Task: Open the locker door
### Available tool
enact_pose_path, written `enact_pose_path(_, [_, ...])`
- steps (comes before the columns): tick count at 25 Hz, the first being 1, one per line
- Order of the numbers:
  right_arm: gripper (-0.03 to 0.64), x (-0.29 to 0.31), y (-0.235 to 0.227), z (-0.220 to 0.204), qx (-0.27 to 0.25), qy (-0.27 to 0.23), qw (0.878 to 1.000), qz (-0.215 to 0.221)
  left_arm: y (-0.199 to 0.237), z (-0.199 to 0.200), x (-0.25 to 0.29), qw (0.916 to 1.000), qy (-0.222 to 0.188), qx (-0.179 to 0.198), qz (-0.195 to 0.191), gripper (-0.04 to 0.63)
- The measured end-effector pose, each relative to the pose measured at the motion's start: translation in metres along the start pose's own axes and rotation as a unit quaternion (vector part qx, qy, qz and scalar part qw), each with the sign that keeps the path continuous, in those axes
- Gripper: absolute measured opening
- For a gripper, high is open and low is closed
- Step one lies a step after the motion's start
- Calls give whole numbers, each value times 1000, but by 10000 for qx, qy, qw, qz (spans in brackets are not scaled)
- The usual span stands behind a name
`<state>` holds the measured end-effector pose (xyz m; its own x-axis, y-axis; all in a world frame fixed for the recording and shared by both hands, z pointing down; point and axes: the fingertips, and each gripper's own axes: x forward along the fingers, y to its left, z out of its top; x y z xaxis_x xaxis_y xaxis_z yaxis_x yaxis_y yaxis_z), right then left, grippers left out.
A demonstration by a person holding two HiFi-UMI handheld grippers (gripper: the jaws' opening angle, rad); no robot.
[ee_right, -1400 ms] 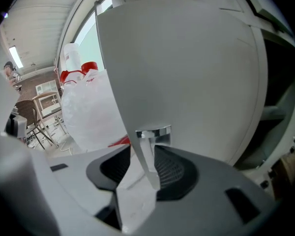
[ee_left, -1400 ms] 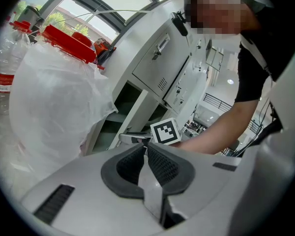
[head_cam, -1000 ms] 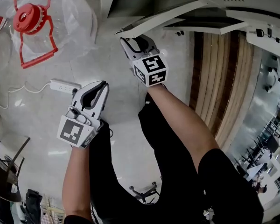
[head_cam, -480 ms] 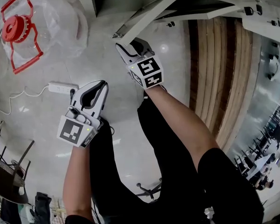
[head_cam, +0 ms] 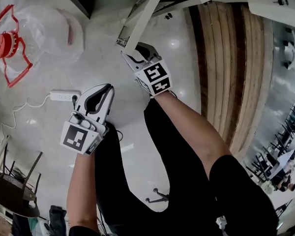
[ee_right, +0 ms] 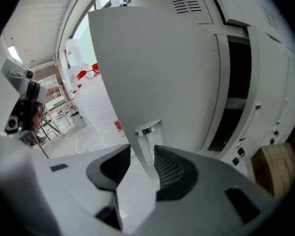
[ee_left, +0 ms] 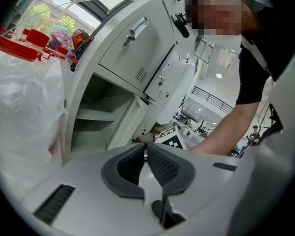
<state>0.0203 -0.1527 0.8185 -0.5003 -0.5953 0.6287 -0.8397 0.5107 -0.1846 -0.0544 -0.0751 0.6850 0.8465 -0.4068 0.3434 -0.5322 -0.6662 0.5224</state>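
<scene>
The white locker door (head_cam: pixel 142 16) stands swung out from the locker, seen edge-on from above in the head view. In the right gripper view it fills the middle as a broad pale panel (ee_right: pixel 157 68) with a small metal handle (ee_right: pixel 148 134) at its lower edge. My right gripper (head_cam: pixel 133 54) (ee_right: pixel 143 156) is shut on that handle, jaws pressed to both sides of it. My left gripper (head_cam: pixel 105 89) hangs apart, lower left over the floor, jaws shut on nothing (ee_left: pixel 145 154). The open compartment (ee_left: pixel 96 117) with a shelf shows in the left gripper view.
A red-capped water jug in clear plastic (head_cam: pixel 10 41) lies at the left on the floor, with a white power strip (head_cam: pixel 64 96) and cable nearby. A chair (head_cam: pixel 14 188) stands lower left. Wooden panelling (head_cam: pixel 231 68) runs at the right. A closed upper locker door (ee_left: pixel 132 48) sits above the compartment.
The door has swung further out, its edge now steeper in the head view, and the right gripper has come along with it. The left gripper has stayed in place.
</scene>
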Motion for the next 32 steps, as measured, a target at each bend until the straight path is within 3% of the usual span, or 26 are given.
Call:
enact_pose_path(17, [158, -75, -60, -49, 339, 124, 9974, -631, -60, -7, 63, 9947, 569, 227, -823, 20])
enact_pose_path(25, [155, -105, -94, -66, 674, 24, 9926, -1007, -82, -2, 86, 9904, 769, 481, -1044, 20])
enact_pose_path(32, [141, -126, -126, -70, 650, 1, 9907, -1192, -106, 3, 113, 9870, 877, 653, -1175, 20])
